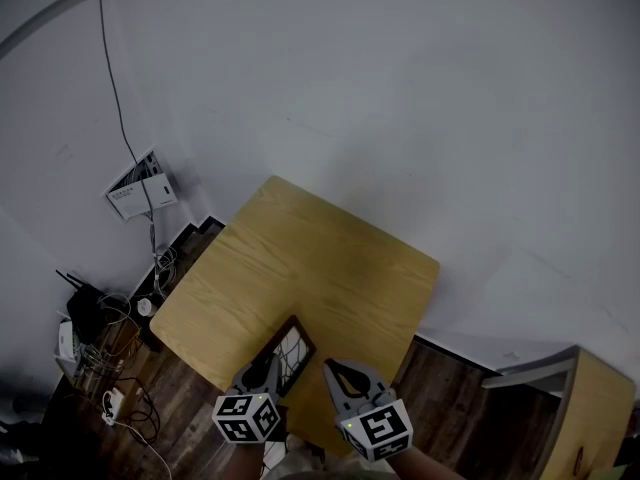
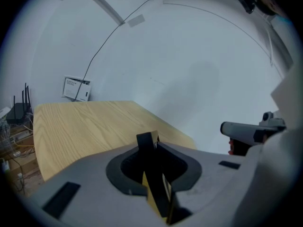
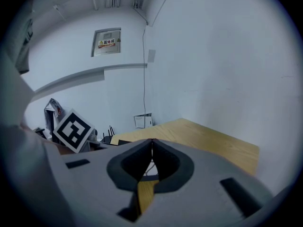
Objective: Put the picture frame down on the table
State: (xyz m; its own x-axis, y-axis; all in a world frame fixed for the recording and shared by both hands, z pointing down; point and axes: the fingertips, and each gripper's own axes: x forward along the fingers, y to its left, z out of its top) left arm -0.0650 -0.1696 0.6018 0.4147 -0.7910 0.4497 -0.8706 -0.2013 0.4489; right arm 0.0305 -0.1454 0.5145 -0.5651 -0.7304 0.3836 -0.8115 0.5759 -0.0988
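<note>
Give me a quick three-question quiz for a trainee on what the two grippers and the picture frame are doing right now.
1. Which gripper grips the picture frame? A) left gripper B) right gripper C) neither
2. True or false: the right gripper's jaws stand wide apart.
3. Fill in: the frame is over the wooden ____.
Key: 1 A. 2 False: they are together, with nothing between them. 3 table.

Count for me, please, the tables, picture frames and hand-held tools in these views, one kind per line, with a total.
Table: 1
Picture frame: 1
Tools: 2, the left tool and the right tool
Total: 4
</note>
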